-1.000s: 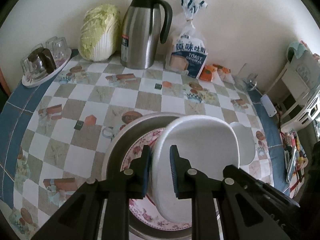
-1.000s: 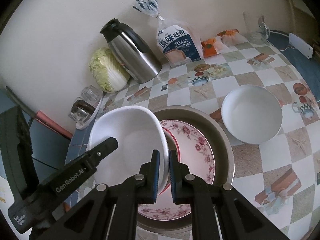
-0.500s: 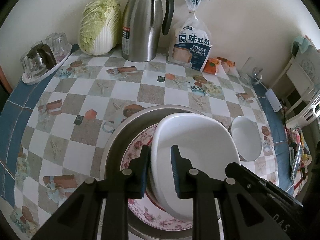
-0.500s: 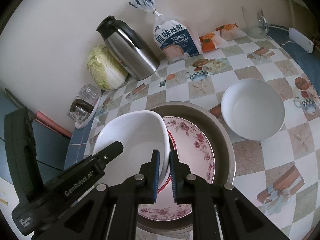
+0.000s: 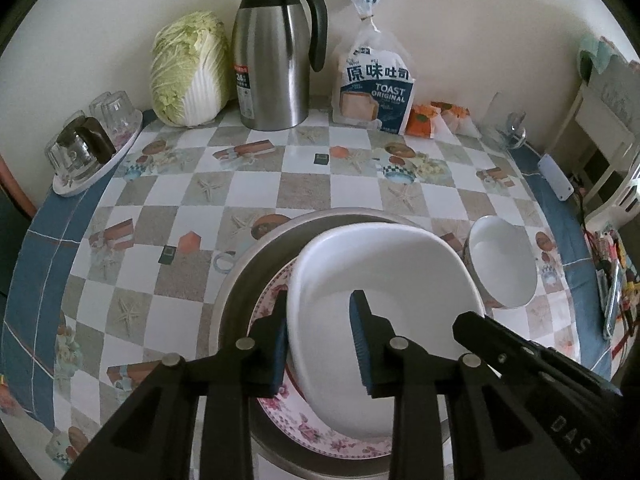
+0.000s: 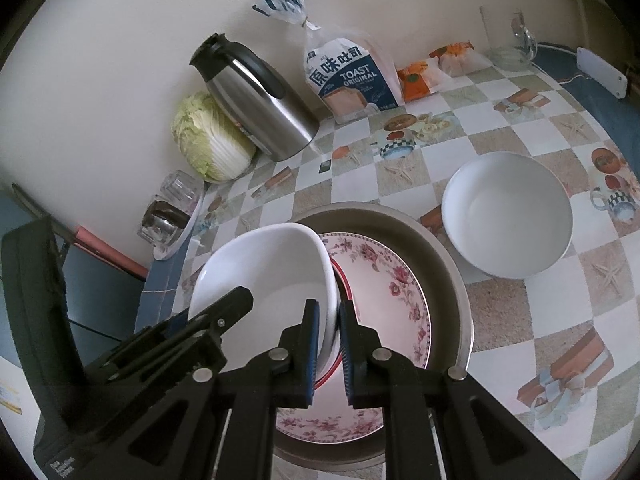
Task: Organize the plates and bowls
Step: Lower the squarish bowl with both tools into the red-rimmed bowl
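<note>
A white oval dish (image 5: 384,280) hangs tilted over a floral plate (image 5: 320,444) that lies in a round metal pan (image 5: 244,280). My left gripper (image 5: 320,336) straddles the dish's left rim and its jaws are opening; the inner pad stands clear of the wall. In the right wrist view my right gripper (image 6: 329,336) is shut on the opposite rim of the dish (image 6: 260,276), above the floral plate (image 6: 384,280) and pan (image 6: 436,248). A white round bowl (image 5: 504,264) (image 6: 508,212) stands on the table just right of the pan.
Along the wall at the back stand a cabbage (image 5: 188,68), a steel jug (image 5: 272,64), a bag of toast (image 5: 372,84) and orange packets (image 5: 424,118). A tray of upturned glasses (image 5: 88,148) sits at the far left, a glass mug (image 6: 508,40) at the far right.
The left gripper's jaws have spread apart and no longer pinch the dish rim. The dish has sunk a little towards the floral plate. The right gripper keeps its grip.
</note>
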